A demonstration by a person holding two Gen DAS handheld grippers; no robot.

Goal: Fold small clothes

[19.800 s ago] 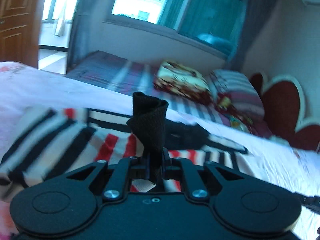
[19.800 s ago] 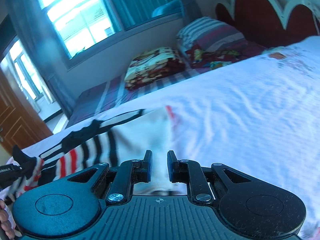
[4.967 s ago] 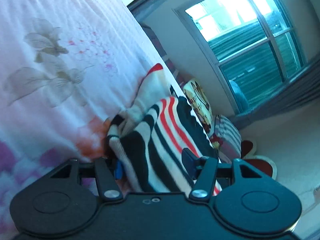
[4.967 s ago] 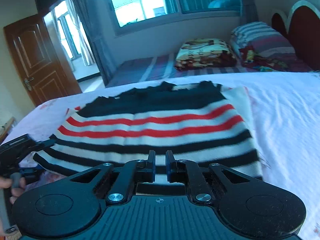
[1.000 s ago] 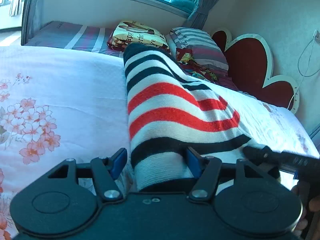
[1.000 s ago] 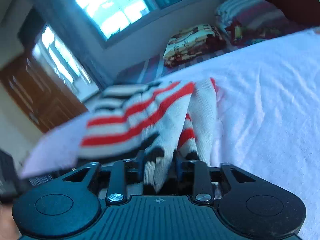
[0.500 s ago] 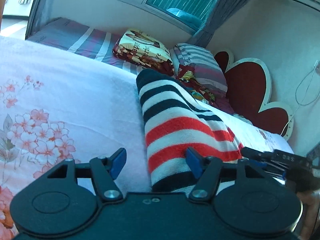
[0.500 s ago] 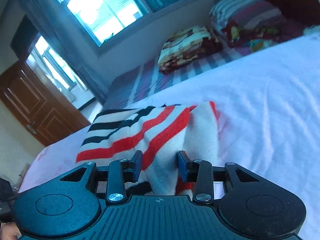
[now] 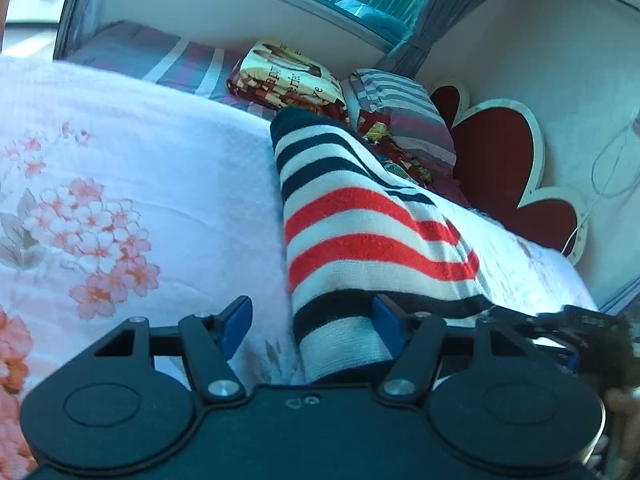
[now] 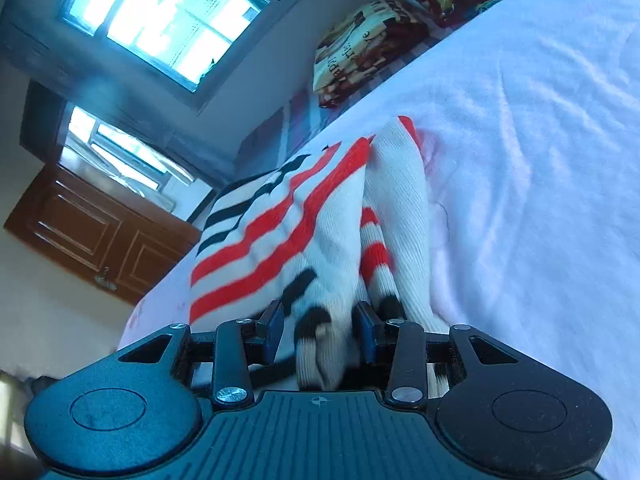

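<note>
The bed (image 9: pixel 132 152) fills most of both views, covered with a pale sheet printed with pink and orange blossoms on the side seen from the left wrist and plain, wrinkled white on the side seen from the right wrist. Behind it a second bed with a striped cover carries a folded patterned blanket (image 9: pixel 288 76) and a striped pillow (image 9: pixel 404 112), and a dark red headboard (image 9: pixel 496 156) with a white scalloped edge stands against the wall. A bright window (image 10: pixel 160 20) and a brown wooden door (image 10: pixel 92 232) show in the right wrist view.

The striped knit garment (image 9: pixel 360 232), white with black and red bands, lies folded on the bed as a long thick bundle running away from both cameras.

The left gripper (image 9: pixel 312 324) has its blue-padded jaws apart. The near end of the garment sits between them, against the pad on the right of that view, while the other pad stands clear of the cloth with bare sheet in the gap.

The right gripper (image 10: pixel 320 332) has its jaws narrower, with bunched folds of the garment's edge between them; the cloth there is blurred, so I cannot tell whether the pads press on it. This gripper also shows at the right edge of the left wrist view, blurred, with part of a hand (image 9: pixel 616 412) beneath it.
</note>
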